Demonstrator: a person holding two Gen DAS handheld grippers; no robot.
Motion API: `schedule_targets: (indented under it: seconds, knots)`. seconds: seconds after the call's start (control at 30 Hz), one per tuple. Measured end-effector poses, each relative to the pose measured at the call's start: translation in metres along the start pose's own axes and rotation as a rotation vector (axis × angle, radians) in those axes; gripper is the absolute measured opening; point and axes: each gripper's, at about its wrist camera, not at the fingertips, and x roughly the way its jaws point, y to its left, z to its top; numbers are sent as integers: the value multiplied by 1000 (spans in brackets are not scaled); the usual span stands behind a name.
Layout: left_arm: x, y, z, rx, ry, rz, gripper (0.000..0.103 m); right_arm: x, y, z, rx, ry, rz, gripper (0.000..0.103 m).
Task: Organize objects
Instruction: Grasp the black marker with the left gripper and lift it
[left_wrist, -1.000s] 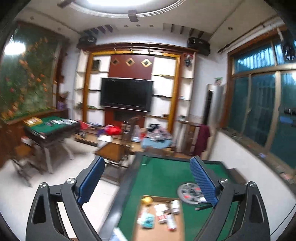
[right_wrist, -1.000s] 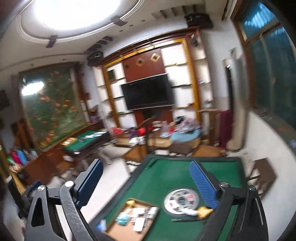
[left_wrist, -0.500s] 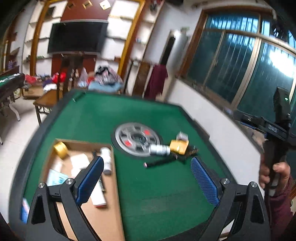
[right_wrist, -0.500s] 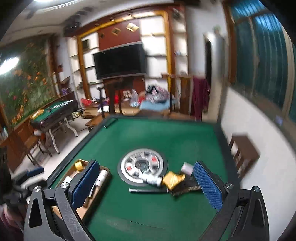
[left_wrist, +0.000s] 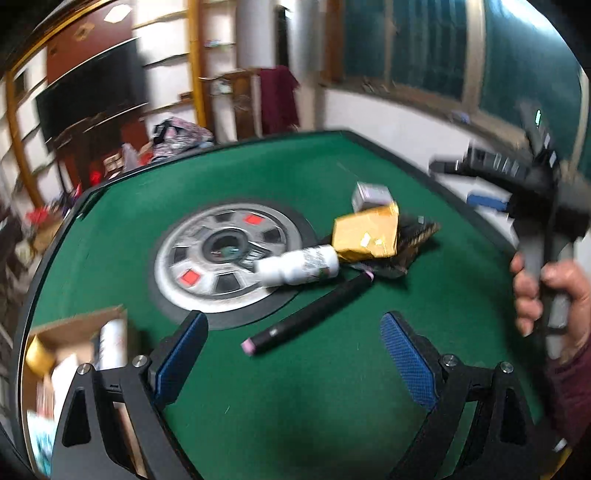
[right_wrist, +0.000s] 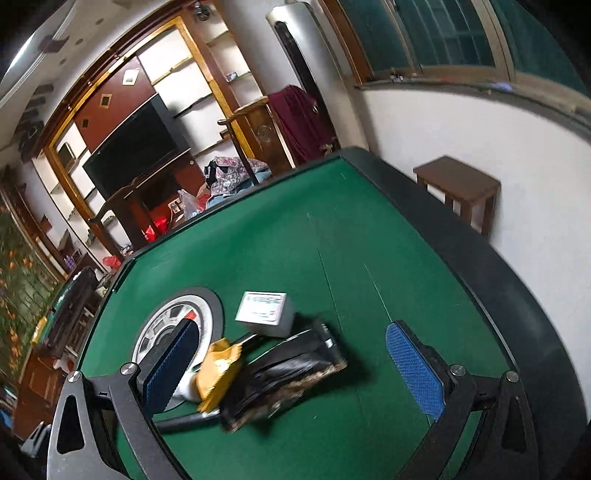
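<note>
marker (left_wrist: 310, 310): lies flat on the green table (left_wrist: 295, 406), just ahead of the left gripper (left_wrist: 291, 350), between its released jaws, long axis slanting from near-left to far-right. right gripper (right_wrist: 291, 365): jaws also released, empty, over the dark packet (right_wrist: 288, 376); the left looks nearer the marker.

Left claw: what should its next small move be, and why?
Probably ease the left claw forward and down over the black marker. It is open and holds nothing, and the marker lies loose on the green felt just ahead of it, apart from the piled bottle and gold packet. The cardboard box sits close at its left for the drop.
</note>
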Motion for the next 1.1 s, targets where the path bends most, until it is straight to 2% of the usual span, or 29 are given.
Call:
schedule_targets:
  seconds: [0.13,0.2,0.27,0.3,0.33,0.37,0.43,0.53,0.67,0.73,0.8,0.9,0.97,1.03,1.1]
  knots:
    - [47,-19,12,118,80,8,91,5,-21,-3,36,-9,18,103]
    - [68,-25,14,176,128,0,84,15,-30,-6,58,32,25,103]
    - [90,-27,13,203,205,-13,60,25,-37,-11,94,69,46,103]
    - [92,-25,14,184,189,-39,55,30,-39,-13,102,87,45,103]
    - [96,-22,16,162,203,-60,37,35,-40,-13,111,107,51,103]
    - [99,-18,19,138,217,-89,24,37,-42,-14,126,125,72,103]
    - [103,-16,23,117,244,-97,14,38,-45,-14,135,120,78,103]
    - [105,-15,24,82,276,-81,14,37,-39,-13,80,93,43,103]
    - [98,-5,24,-35,329,-64,14,42,-29,-18,32,129,10,103]
    - [91,-5,25,-37,319,-10,14,45,-27,-21,18,141,14,103]
    - [87,-4,23,-81,314,-3,14,46,-25,-23,-1,147,6,103]
    - [72,-10,17,-68,245,18,14,39,-23,-22,-13,130,1,103]
    - [56,-8,10,-95,179,10,14,28,-21,-21,-18,106,-1,103]
    - [33,-4,-3,-123,99,13,14,15,-15,-17,-38,57,-23,103]
    - [13,3,-20,-172,52,5,14,3,-7,-17,-80,-11,-76,103]
